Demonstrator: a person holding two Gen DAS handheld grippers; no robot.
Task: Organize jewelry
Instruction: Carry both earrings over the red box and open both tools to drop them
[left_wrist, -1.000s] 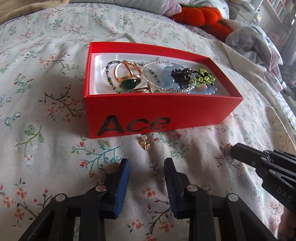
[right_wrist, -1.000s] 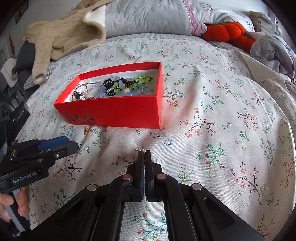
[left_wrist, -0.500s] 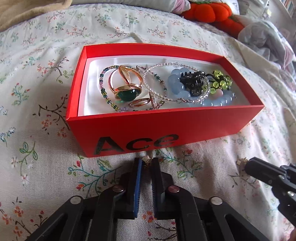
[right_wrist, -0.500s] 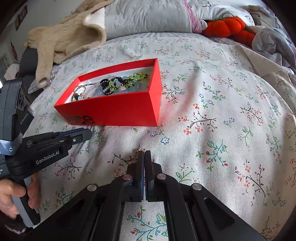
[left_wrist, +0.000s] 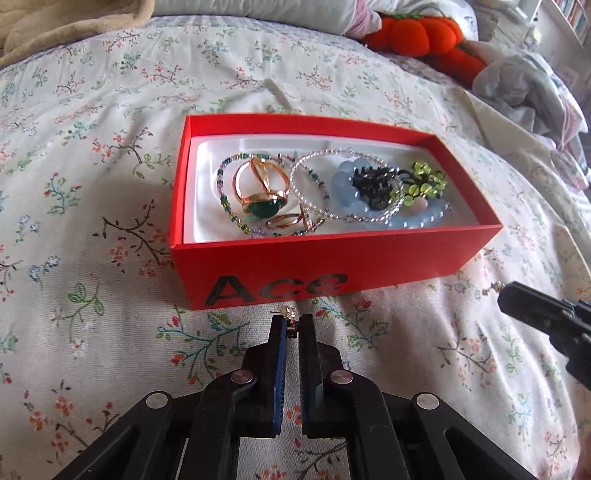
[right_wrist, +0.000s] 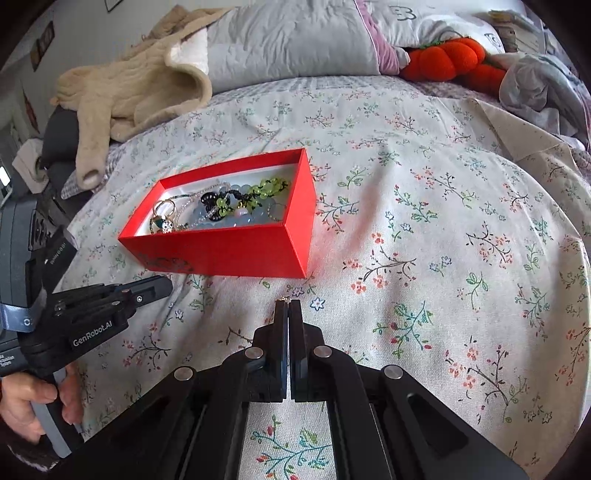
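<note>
Pickup step: left gripper (left_wrist: 291, 325) nipped on earring (left_wrist: 290, 318), right gripper (right_wrist: 287, 303) closed on stud (right_wrist: 284, 298); next, lift into box (left_wrist: 332, 254)

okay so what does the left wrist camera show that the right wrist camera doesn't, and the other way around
Only the left wrist view shows the box's Ace lettering clearly and the left gripper closed on a small gold earring. Only the right wrist view shows the beige sweater, the hand holding the left gripper, and the right gripper pinching another tiny gold piece. Both show the red box of jewelry, the floral bedspread and the orange pumpkin plush.
</note>
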